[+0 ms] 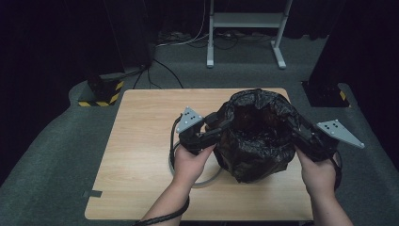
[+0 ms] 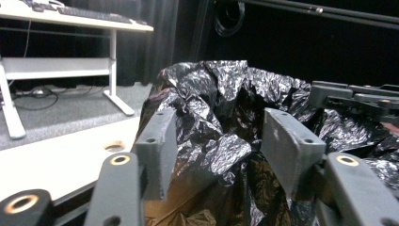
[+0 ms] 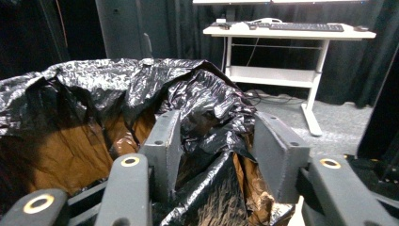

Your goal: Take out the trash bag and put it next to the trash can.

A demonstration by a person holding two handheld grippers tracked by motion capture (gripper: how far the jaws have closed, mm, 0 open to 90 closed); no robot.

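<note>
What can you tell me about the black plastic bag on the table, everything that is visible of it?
The black plastic bag is thin, glossy, crinkled film. It stands upright on the wooden table, mouth open upward, with a brownish inside. The left hand-held gripper has the bag's rim between its jaws on one side, and the right hand-held gripper does so on the opposite side. Whether the pads already press the film is unclear.
</note>
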